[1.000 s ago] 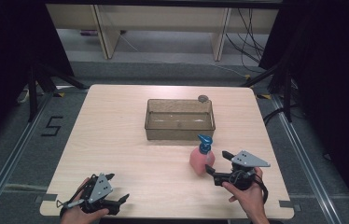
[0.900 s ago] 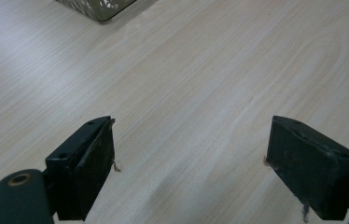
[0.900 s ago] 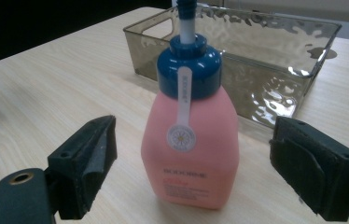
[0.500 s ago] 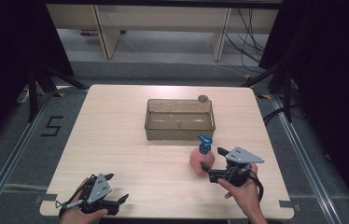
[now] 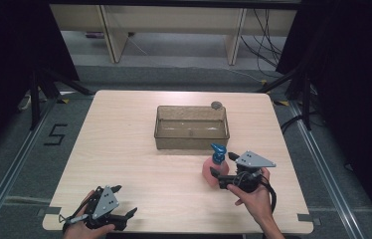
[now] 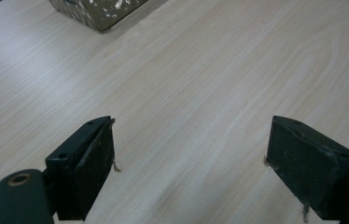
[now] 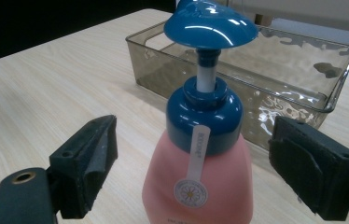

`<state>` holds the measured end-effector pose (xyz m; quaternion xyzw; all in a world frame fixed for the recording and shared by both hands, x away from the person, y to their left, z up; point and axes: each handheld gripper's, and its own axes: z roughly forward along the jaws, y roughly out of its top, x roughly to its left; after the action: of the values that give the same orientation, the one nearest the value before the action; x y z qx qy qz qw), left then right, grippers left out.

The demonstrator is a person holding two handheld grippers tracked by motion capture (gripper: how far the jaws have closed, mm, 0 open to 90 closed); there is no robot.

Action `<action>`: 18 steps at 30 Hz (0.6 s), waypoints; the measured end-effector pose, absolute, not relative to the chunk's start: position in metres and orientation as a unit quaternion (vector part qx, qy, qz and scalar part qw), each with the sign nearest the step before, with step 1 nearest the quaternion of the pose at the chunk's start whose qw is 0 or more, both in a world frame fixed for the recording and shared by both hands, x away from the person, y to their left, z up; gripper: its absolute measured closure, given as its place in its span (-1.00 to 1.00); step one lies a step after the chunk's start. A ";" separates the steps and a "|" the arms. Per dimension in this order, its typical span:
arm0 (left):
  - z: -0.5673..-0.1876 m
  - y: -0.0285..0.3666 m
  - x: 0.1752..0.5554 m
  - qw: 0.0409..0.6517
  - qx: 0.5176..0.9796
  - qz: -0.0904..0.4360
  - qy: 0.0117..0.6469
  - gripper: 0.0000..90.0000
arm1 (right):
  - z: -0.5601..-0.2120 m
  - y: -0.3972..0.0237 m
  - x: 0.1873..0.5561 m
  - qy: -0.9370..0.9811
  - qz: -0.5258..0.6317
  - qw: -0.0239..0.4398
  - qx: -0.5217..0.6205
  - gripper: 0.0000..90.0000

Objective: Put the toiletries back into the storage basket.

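A pink soap bottle (image 5: 210, 169) with a blue pump head (image 7: 211, 24) stands upright on the table, just in front of a clear brownish tub (image 5: 192, 127). My right gripper (image 5: 219, 172) is open, its jaws on either side of the bottle (image 7: 198, 182) without touching it. At the table's near left corner my left gripper (image 5: 124, 201) is held open over bare wood, nothing between its fingers (image 6: 88, 161). A corner of the tub (image 6: 95, 11) lies far ahead of it.
A small round grey object (image 5: 217, 105) lies on the table behind the tub's far right corner. The wooden table (image 5: 124, 149) has bare room on its left half. Shelving legs and cables stand beyond the far edge.
My right gripper has moved left toward the bottle and now brackets it. The left gripper has stayed where it was.
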<state>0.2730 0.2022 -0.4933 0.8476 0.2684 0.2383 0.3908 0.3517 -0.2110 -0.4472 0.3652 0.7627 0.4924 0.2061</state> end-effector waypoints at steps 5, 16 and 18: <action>-0.495 0.204 0.273 0.385 0.847 0.247 0.272 -0.67 | -0.447 -0.211 0.355 0.764 0.492 0.206 0.362 -0.63; -0.495 0.203 0.274 0.383 0.850 0.242 0.270 -0.67 | -0.452 -0.209 0.368 0.760 0.494 0.203 0.370 -0.36; -0.496 0.202 0.273 0.387 0.848 0.240 0.269 -0.67 | -0.452 -0.208 0.371 0.764 0.494 0.204 0.362 -0.29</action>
<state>0.2734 0.2019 -0.4959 0.8484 0.2690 0.2405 0.3873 0.3707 -0.2083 -0.4525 0.3621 0.7637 0.4939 0.2040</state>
